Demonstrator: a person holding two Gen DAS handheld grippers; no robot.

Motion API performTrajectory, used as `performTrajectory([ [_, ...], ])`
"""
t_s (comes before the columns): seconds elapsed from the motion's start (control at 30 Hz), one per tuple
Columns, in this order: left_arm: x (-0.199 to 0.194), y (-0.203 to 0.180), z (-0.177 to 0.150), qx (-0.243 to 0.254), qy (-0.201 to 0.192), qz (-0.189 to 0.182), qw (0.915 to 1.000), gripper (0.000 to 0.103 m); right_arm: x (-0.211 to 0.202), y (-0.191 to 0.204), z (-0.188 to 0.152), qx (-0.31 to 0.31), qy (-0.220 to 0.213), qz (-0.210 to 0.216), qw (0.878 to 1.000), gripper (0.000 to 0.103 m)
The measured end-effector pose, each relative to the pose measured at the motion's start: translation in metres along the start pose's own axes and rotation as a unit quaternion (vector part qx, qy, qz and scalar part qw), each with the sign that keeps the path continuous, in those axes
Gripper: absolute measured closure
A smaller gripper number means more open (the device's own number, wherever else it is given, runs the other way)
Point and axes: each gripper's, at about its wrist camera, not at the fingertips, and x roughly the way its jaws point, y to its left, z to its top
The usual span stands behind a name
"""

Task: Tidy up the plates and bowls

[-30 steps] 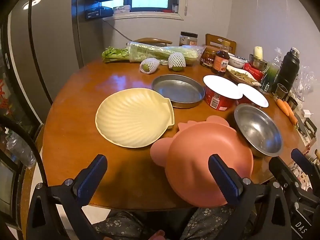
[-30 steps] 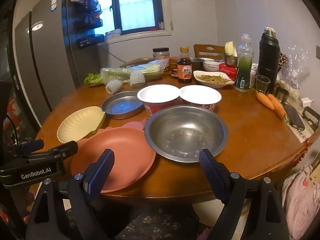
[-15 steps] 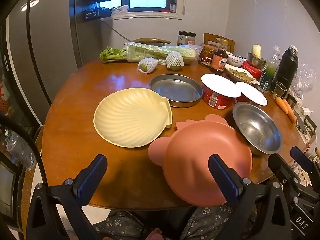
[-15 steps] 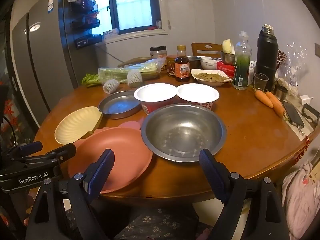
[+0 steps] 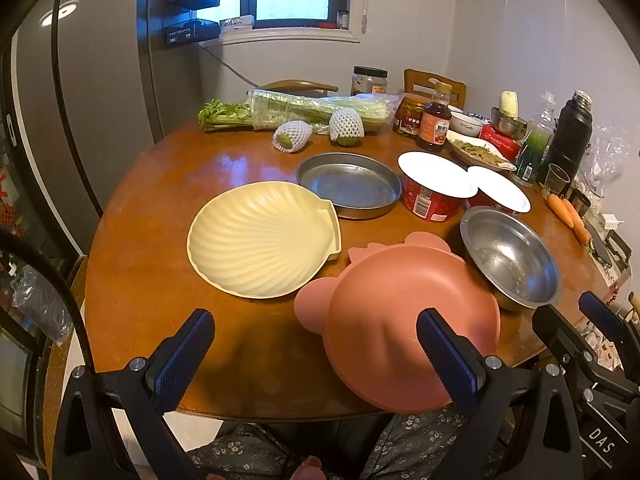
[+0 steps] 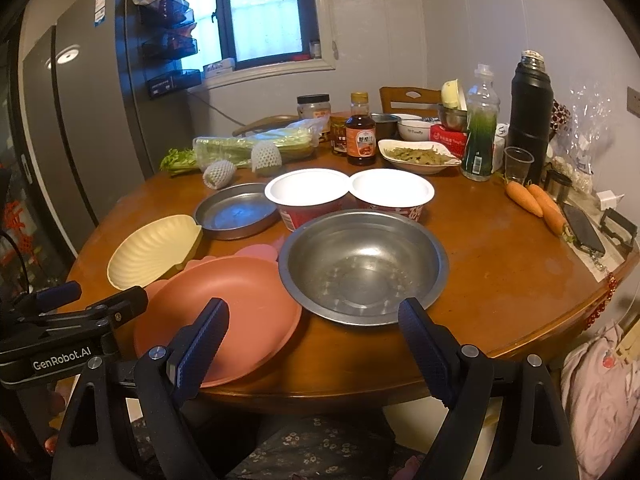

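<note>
While both grippers hover at the table's (image 6: pixel 500 280) near edge, the left gripper (image 5: pixel 316 354) and right gripper (image 6: pixel 312 340) gape apart, gripping nothing. Pink plate (image 5: pixel 392 320) touches the steel bowl (image 6: pixel 362 264); shell plate (image 5: pixel 260 238) and steel pan (image 5: pixel 350 184) lie just behind.

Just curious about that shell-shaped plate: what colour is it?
The shell-shaped plate is pale cream-yellow with fanned ridges, clearest in the left wrist view.
</note>
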Motion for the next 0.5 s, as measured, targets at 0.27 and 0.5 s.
performTrajectory([
  [0.27,-0.0021,0.0002,-0.0018,0.005,-0.003,0.0,1.0,0.001,-0.0009,0.0008,-0.0011,0.0,0.002,-0.001,1.0,0.015],
  [0.5,-0.0025,0.0002,-0.0016,0.005,-0.003,0.0,1.0,0.001,0.0004,0.0025,-0.0009,-0.003,0.003,0.0,1.0,0.015],
])
